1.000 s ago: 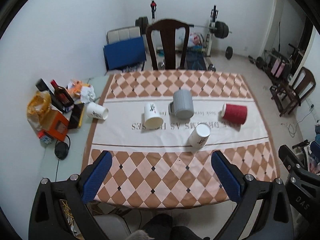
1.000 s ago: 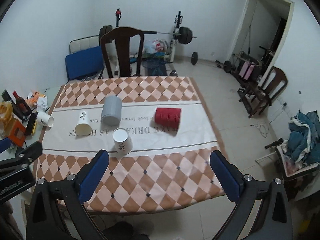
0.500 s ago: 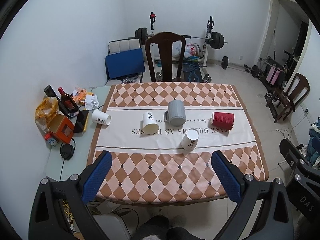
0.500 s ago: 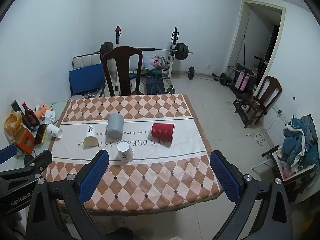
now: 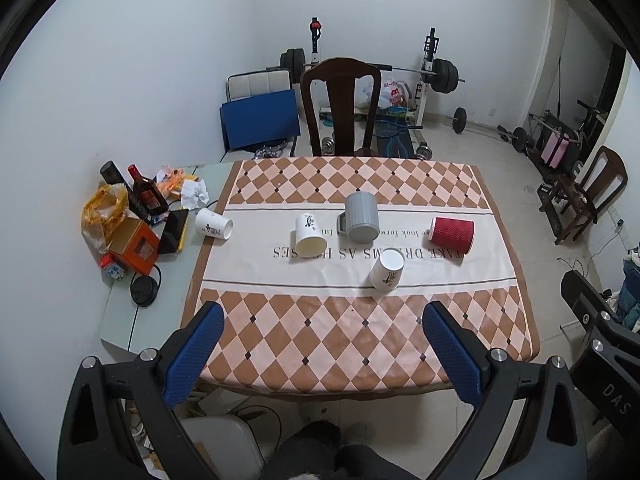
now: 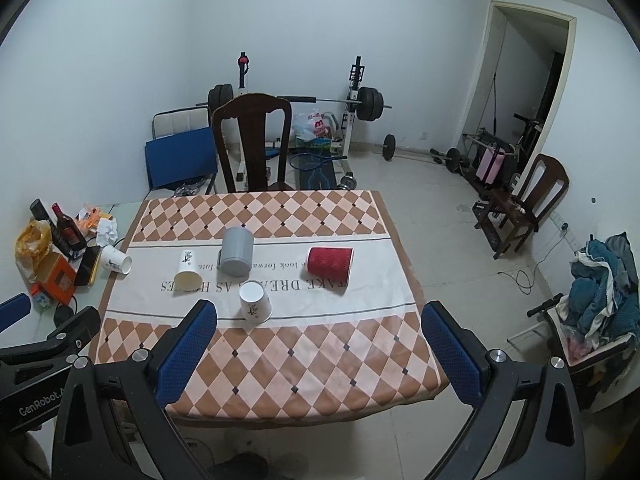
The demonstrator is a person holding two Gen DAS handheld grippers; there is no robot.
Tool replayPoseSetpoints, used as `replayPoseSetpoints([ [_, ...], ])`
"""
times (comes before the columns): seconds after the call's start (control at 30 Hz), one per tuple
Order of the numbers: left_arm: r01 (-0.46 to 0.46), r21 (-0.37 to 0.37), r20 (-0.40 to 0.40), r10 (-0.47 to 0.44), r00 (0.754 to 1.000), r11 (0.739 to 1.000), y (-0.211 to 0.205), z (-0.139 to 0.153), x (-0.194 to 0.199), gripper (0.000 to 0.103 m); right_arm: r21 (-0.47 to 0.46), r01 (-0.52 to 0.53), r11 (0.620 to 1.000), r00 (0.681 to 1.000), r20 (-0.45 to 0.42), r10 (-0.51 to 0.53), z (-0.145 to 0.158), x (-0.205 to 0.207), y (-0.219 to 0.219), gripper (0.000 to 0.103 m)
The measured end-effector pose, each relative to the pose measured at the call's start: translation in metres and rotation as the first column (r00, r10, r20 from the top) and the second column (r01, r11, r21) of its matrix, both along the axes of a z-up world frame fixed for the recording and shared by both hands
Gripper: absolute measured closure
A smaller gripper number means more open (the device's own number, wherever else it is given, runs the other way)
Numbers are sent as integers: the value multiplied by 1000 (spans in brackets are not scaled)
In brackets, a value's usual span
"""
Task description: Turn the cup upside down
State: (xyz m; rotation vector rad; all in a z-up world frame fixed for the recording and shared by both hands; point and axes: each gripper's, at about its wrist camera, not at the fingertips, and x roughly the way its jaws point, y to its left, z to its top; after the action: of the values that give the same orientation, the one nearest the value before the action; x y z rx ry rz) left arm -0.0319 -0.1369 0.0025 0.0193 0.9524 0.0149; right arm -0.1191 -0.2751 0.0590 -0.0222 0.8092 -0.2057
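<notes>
The left gripper (image 5: 320,336) and the right gripper (image 6: 319,334) both hang above the near edge of the table (image 5: 360,336), at the bottom of each frame, with fingers spread wide and holding nothing. In the frame centre, a white paper cup (image 5: 386,269) stands upside down. A red cup (image 5: 452,235) lies sideways beside a grey mug (image 5: 362,223).

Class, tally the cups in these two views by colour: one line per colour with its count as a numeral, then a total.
White paper cups: 3
Grey mug: 1
Red ribbed cup: 1
Total: 5
</notes>
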Motion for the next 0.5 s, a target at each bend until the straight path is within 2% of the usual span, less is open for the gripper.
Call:
replayPoseSetpoints([
  [0.5,5,3,-2,-5,1000,1000,1,2,-3,2,9,-8,1000,1000,-12,8,-4,-4,-3,0],
])
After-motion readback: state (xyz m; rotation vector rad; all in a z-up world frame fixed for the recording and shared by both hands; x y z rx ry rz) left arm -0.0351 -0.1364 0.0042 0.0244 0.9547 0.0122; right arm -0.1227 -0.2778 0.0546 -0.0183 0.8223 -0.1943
